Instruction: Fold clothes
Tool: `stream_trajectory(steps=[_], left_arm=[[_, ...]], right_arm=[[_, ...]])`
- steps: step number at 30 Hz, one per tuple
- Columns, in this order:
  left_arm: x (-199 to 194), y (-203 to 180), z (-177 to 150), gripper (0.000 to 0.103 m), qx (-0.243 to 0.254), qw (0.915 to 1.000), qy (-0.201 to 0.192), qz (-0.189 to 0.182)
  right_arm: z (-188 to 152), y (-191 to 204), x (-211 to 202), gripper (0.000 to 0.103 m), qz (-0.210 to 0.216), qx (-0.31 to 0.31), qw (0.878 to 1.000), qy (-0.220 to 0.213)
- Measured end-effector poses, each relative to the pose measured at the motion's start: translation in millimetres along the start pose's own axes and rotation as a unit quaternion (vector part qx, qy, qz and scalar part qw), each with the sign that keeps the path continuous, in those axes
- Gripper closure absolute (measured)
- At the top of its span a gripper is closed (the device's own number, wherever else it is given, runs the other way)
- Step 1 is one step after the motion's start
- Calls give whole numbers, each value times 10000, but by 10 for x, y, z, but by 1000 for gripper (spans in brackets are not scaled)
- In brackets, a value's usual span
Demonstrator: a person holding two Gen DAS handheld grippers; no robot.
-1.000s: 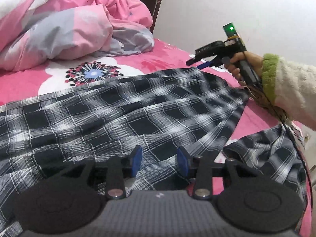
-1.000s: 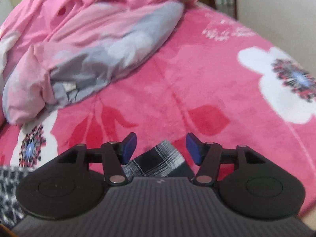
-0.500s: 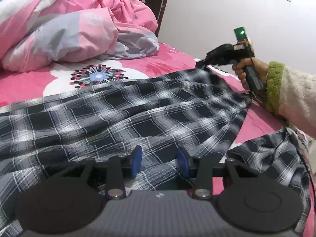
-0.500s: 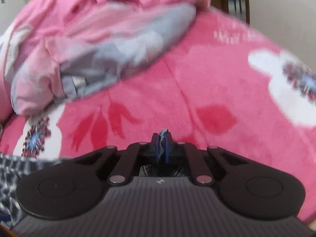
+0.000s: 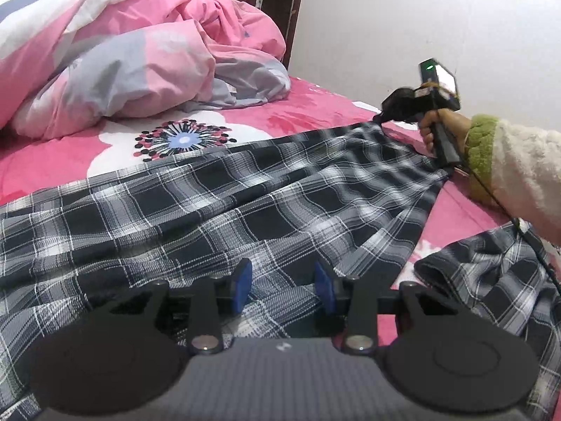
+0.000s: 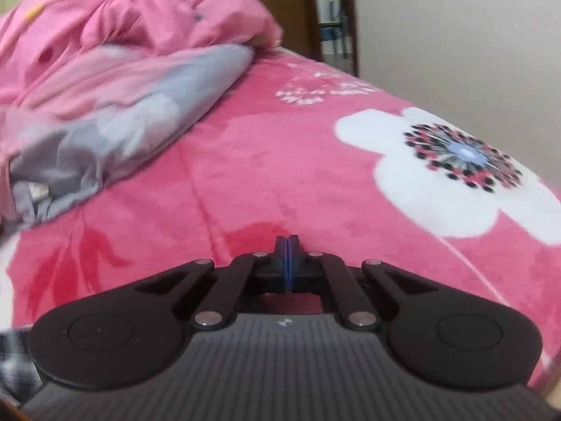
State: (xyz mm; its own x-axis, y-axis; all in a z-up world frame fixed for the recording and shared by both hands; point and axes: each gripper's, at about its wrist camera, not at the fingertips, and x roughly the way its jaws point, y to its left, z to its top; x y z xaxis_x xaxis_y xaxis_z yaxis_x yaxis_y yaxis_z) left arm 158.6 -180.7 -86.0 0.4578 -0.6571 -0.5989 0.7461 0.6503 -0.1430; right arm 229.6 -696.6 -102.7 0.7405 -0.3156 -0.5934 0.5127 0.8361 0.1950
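Observation:
A black-and-white plaid garment (image 5: pixel 217 210) lies spread across the pink bed. My left gripper (image 5: pixel 283 286) hovers low over its near edge, open, with cloth showing below the gap and the pads (image 5: pixel 242 284) not pressing on it. In the left wrist view my right gripper (image 5: pixel 380 119) meets the garment's far right corner, which rises to its tip. In the right wrist view the right gripper (image 6: pixel 287 258) has its blue pads pressed together, and no cloth shows past them. A hand (image 5: pixel 440 128) in a cream sleeve with a green cuff holds that gripper.
A crumpled pink and grey duvet (image 5: pixel 133 66) is heaped at the back left, also seen as the duvet (image 6: pixel 115 80). The pink floral bedspread (image 6: pixel 280 161) stretches ahead. A loose plaid part, perhaps a sleeve (image 5: pixel 491 280), lies at the near right. A white wall (image 5: pixel 403 28) bounds the bed.
The right gripper went from open over the plaid corner to shut on it. It then dipped and turned to the right. The left gripper stayed put.

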Motion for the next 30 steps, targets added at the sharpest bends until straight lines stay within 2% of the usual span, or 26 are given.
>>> stream_trajectory(steps=[4, 7, 10, 12, 17, 18, 20, 22, 23, 27, 30], left_arm=[[6, -7, 13, 60, 24, 10000, -2, 10], [-24, -25, 24, 56, 57, 10000, -28, 69], [-113, -53, 36, 55, 133, 9998, -99, 148], [-192, -59, 37, 54, 144, 9997, -149, 139], [-335, -94, 13, 54, 165, 9998, -43, 103], [-371, -95, 11, 54, 151, 9998, -9, 106], [-503, -74, 21, 54, 38, 9999, 58, 90], [-722, -21, 51, 54, -90, 9998, 84, 166], [-872, 15, 66, 54, -60, 9995, 70, 300], [-1452, 145, 107, 52, 114, 9960, 27, 888], [-1749, 244, 34, 49, 274, 9910, 61, 1309]], right_arm=[[146, 46, -392, 100, -119, -251, 9987, -418], [218, 117, -811, 100, 260, -281, 9987, -327], [155, 230, -1170, 100, 515, -572, 9970, 110], [41, 308, -1298, 100, 648, -764, 9933, 580], [-440, 460, -1373, 100, 716, -1398, 9771, 1437], [-543, 477, -1334, 100, 584, -1540, 9737, 1572], [-717, 526, -1289, 100, -11, -2071, 9639, 1676], [-888, 576, -1247, 99, -628, -2608, 9472, 1756], [-908, 620, -1323, 99, -701, -2741, 9448, 1651], [-878, 848, -1955, 99, 59, -2506, 9637, 915], [-959, 1144, -2396, 97, 896, -2535, 9619, 495]])
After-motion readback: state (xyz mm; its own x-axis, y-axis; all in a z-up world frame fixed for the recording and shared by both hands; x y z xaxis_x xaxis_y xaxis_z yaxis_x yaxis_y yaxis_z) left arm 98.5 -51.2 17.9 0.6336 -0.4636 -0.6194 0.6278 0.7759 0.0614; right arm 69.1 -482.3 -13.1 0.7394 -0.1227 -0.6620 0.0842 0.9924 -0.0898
